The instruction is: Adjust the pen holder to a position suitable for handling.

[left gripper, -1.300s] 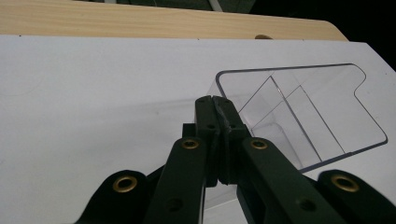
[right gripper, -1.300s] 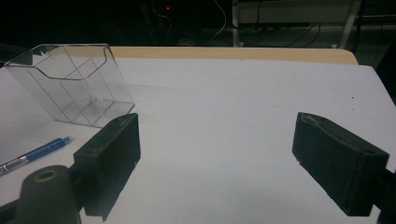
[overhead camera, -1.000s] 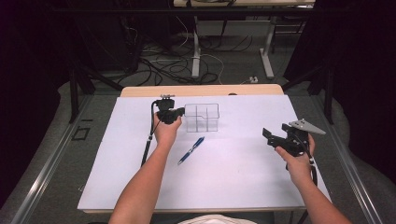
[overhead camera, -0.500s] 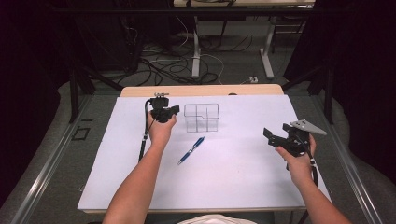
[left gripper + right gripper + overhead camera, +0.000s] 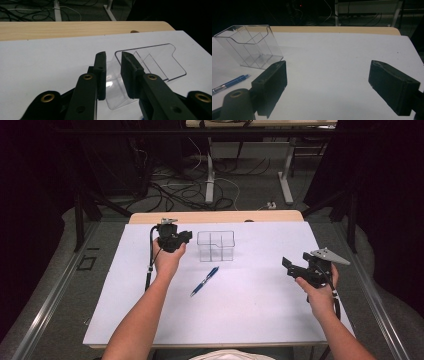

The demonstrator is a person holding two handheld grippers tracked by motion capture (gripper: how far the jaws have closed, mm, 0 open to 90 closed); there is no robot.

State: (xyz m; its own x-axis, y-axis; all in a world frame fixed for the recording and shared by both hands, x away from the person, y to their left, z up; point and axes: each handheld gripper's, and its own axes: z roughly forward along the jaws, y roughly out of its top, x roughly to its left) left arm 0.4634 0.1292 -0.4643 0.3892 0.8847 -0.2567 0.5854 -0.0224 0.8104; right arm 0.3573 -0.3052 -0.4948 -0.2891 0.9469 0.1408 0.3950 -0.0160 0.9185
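A clear plastic box with inner dividers (image 5: 216, 246) stands upright at the back middle of the white sheet. My left gripper (image 5: 187, 236) hovers just left of it, a little apart. In the left gripper view its jaws (image 5: 113, 56) have just been opening and stand a narrow gap apart with nothing pinched; the clear box (image 5: 150, 62) shows past them. A blue pen (image 5: 205, 281) lies in front of the box. My right gripper (image 5: 287, 266) is held at the right side, open wide and empty (image 5: 328, 72), facing the box (image 5: 249, 46) and the pen (image 5: 229, 83).
The white sheet (image 5: 250, 310) covers most of the table, with a strip of bare wood (image 5: 215, 216) along the far edge. Beyond it are table legs and cables on the floor (image 5: 210, 175). Both forearms come in from the near edge.
The left gripper has drawn back to the left from the box's left side and risen slightly, and its jaws have parted. The right gripper, box and pen have not moved.
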